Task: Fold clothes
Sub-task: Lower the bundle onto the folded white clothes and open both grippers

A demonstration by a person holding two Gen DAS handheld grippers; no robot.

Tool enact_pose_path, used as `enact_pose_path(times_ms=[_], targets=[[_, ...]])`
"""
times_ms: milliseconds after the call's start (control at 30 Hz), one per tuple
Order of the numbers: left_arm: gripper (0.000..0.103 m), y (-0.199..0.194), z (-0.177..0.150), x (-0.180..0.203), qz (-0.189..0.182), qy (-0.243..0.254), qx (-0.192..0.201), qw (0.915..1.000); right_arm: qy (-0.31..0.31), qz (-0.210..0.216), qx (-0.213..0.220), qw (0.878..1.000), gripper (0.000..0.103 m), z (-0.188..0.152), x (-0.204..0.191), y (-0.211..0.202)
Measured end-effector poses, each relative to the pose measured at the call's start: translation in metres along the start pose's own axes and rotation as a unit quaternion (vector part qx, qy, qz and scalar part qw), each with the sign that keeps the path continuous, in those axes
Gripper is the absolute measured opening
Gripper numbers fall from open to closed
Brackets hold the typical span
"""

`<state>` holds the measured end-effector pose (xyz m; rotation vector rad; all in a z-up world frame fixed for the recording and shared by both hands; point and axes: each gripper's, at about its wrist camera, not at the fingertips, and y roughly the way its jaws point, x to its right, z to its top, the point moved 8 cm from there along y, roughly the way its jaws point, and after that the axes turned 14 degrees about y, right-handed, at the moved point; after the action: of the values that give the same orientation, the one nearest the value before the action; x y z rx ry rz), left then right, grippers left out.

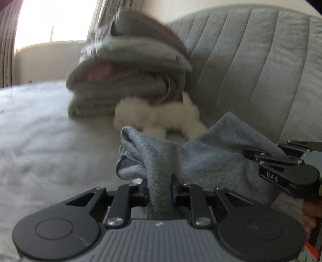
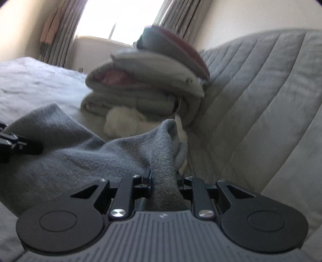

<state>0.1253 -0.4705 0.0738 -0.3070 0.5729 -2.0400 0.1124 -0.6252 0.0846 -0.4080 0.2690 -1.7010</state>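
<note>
A grey-blue fleece garment [image 1: 211, 159] hangs stretched between both grippers above the bed. My left gripper [image 1: 160, 189] is shut on one bunched edge of it, the cloth pinched between the blue pads. In the right wrist view the same garment [image 2: 66, 145] spreads to the left, and my right gripper [image 2: 164, 183] is shut on its other edge. The right gripper [image 1: 281, 167] shows at the right of the left wrist view. The left gripper's fingers [image 2: 18, 145] show at the left edge of the right wrist view.
Ahead lies a stack of folded grey and pink bedding [image 1: 128, 70] against the padded grey headboard [image 1: 251, 60]. A white fluffy toy [image 1: 157, 116] lies at its foot. The grey bed cover [image 1: 40, 131] spreads left; a bright window [image 2: 118, 18] with curtains is behind.
</note>
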Motion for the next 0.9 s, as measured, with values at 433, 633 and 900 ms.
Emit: enact_pose_path(times_ms=[433,633,900], targets=[[0.033,0.010,-0.025,-0.020,-0.079,-0.059,0.003,0.9951,0.104,-0.011,-0.043,0.994,0.023,-0.052,0.031,0.017],[0.036,0.000,-0.028,-0.031,-0.079,-0.085,-0.007,0.9932,0.132,-0.080,-0.041,0.987,0.024,-0.041,0.064,0.017],[0.046,-0.033,-0.035,-0.034,-0.006,-0.058,-0.033,0.9978,0.237,-0.095,-0.067,0.964,0.031,-0.055,0.079,-0.029]])
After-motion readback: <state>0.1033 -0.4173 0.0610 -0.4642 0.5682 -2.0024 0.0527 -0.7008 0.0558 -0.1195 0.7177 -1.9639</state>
